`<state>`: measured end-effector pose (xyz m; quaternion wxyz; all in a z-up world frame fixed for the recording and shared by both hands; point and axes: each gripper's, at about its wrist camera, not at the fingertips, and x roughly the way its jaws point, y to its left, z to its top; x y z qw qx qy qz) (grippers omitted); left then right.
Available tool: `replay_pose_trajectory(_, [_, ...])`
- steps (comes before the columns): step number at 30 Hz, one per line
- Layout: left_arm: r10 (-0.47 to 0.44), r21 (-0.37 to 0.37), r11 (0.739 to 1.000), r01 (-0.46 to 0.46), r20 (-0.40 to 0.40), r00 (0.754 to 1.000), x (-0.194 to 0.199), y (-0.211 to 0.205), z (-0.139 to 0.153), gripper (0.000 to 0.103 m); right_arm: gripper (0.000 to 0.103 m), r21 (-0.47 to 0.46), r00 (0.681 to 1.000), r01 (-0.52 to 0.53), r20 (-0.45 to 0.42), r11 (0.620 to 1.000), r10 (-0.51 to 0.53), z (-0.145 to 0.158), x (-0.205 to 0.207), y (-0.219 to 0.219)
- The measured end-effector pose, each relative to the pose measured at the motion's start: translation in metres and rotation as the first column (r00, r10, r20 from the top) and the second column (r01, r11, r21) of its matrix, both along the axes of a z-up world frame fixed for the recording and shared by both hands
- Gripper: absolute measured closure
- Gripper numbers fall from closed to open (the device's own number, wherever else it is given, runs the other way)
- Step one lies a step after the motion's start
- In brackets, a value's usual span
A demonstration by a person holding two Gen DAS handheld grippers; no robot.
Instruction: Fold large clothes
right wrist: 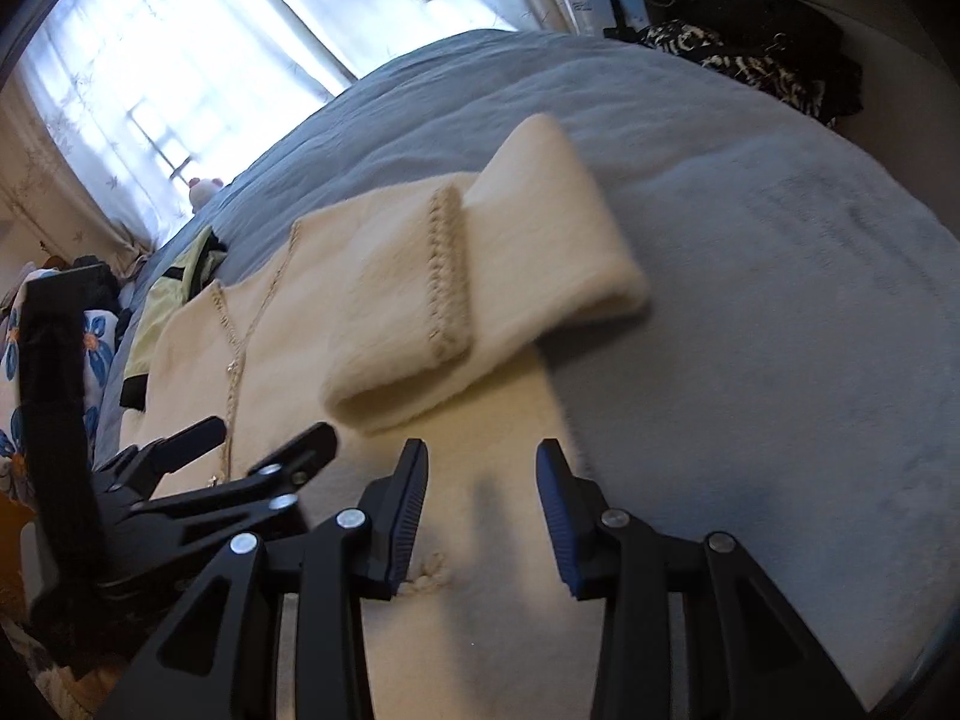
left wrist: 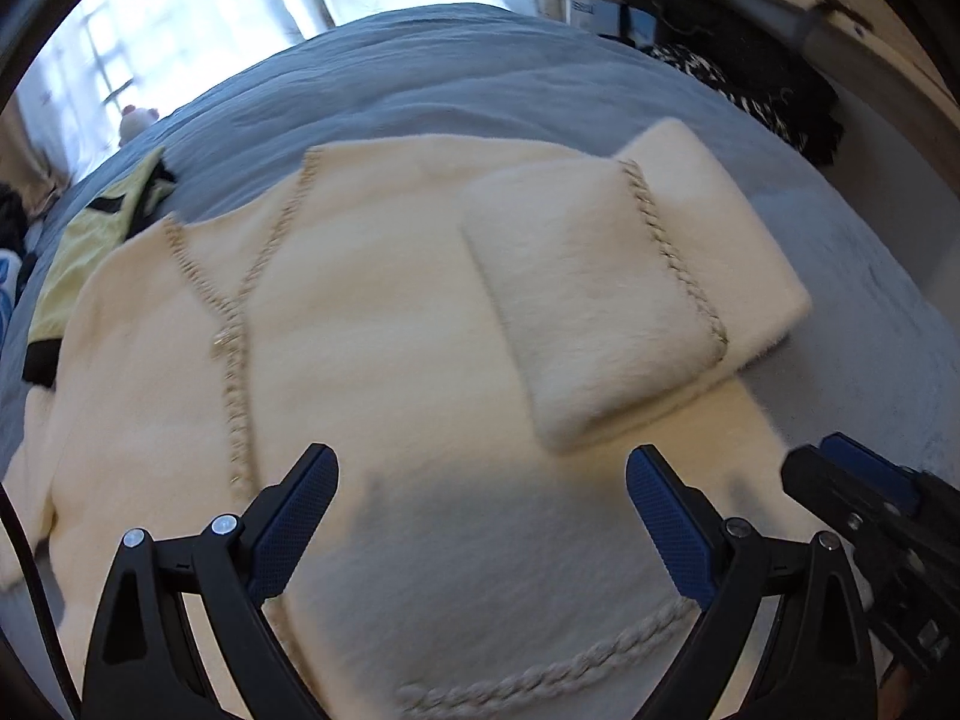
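Note:
A cream fuzzy cardigan (left wrist: 372, 312) with braided trim lies flat on the blue-grey bed (left wrist: 420, 78). Its right sleeve (left wrist: 600, 300) is folded across the body. My left gripper (left wrist: 480, 462) hangs open and wide just above the hem, nothing between its blue pads. My right gripper (left wrist: 822, 456) comes in at the cardigan's right edge. In the right wrist view the cardigan (right wrist: 288, 330) and folded sleeve (right wrist: 408, 276) lie ahead. There the right gripper (right wrist: 483, 450) stands open over the hem corner, holding nothing, and the left gripper (right wrist: 267, 429) is beside it on the left.
A yellow garment with black trim (left wrist: 90, 228) lies partly under the cardigan's left shoulder. Dark and patterned clothes (right wrist: 750, 54) are piled beyond the bed's far right. A small plush toy (right wrist: 204, 189) sits by the curtained window. Bare bedcover (right wrist: 780, 300) stretches to the right.

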<state>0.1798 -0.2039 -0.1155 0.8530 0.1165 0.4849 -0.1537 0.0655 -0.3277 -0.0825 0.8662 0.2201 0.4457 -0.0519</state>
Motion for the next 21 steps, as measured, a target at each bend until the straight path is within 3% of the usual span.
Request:
replay_pose_trajectory(4, [0.002,0.009,1.000,-0.002,0.036,0.999,0.009,-0.022,0.000,0.007,0.065,0.013,1.000,0.015,-0.002,1.000,-0.015,-0.003,-0.005,-0.011])
replay_pose_trajectory(6, [0.004,-0.006,1.000,-0.004,0.071,0.997,0.015,-0.031,0.004,0.013,0.065,0.020,1.000,0.023,-0.015,1.000,-0.023,-0.007,-0.004,-0.015])
replay_pose_trajectory(7, [-0.001,-0.015,1.000,0.002,0.078,0.997,0.016,-0.032,0.005,0.034,0.065,0.027,0.999,0.027,-0.021,0.999,-0.026,-0.009,-0.005,-0.017])
replay_pose_trajectory(8, [-0.017,-0.030,0.999,0.019,0.078,0.997,0.018,-0.034,0.008,0.070,0.065,0.035,0.999,0.029,-0.025,0.999,-0.028,-0.011,-0.007,-0.020])
replay_pose_trajectory(9, [-0.023,-0.034,0.999,0.026,0.067,0.998,0.021,-0.035,0.011,0.083,0.065,0.043,0.999,0.031,-0.027,0.999,-0.029,-0.012,-0.007,-0.022])
replay_pose_trajectory(13, [0.043,-0.065,0.997,-0.033,0.151,0.988,0.022,-0.011,0.034,0.088,0.065,0.056,0.999,0.019,-0.028,0.998,-0.018,-0.013,-0.006,-0.021])
replay_pose_trajectory(16, [0.145,-0.125,0.984,-0.123,0.184,0.972,0.023,0.037,0.056,0.089,0.065,0.044,1.000,-0.001,-0.014,0.999,0.002,-0.009,-0.006,-0.015])
replay_pose_trajectory(21, [0.319,-0.129,0.946,-0.296,0.226,0.921,0.016,0.124,0.068,0.089,0.065,0.023,0.999,-0.040,-0.002,0.999,0.040,-0.006,-0.004,-0.003])
